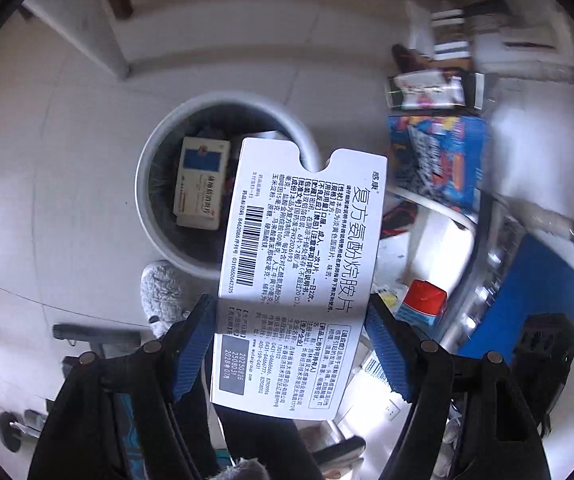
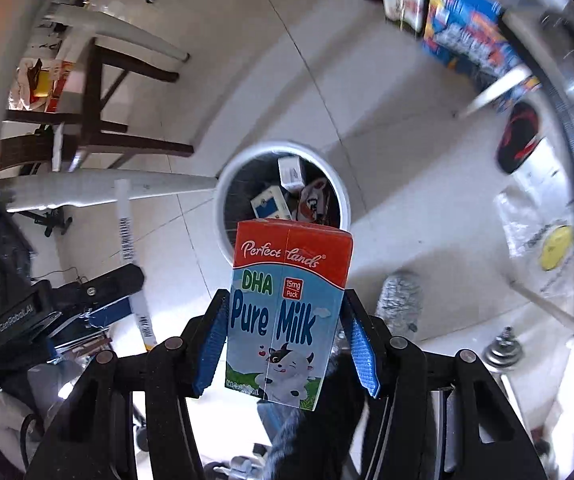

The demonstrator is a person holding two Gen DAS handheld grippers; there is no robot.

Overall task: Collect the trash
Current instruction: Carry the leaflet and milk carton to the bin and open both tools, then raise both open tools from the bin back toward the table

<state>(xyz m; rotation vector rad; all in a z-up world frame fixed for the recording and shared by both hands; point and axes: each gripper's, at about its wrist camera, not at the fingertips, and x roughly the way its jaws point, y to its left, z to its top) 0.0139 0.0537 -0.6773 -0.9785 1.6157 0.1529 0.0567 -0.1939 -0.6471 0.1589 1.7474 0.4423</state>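
A home: tiled floor (image 2: 287,92), wooden chair (image 2: 99,92), slipper (image 2: 519,140)

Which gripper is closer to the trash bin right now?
Hard to call; left looks slightly nearer. The left gripper, shut on the flattened medicine box, hangs above the trash bin, the box overlapping its rim. The right gripper, holding the milk carton, is also above.

the right gripper (image 2: 285,338) fingers (image 2: 212,346) clamp a milk carton (image 2: 287,308) above the white bin (image 2: 223,200).
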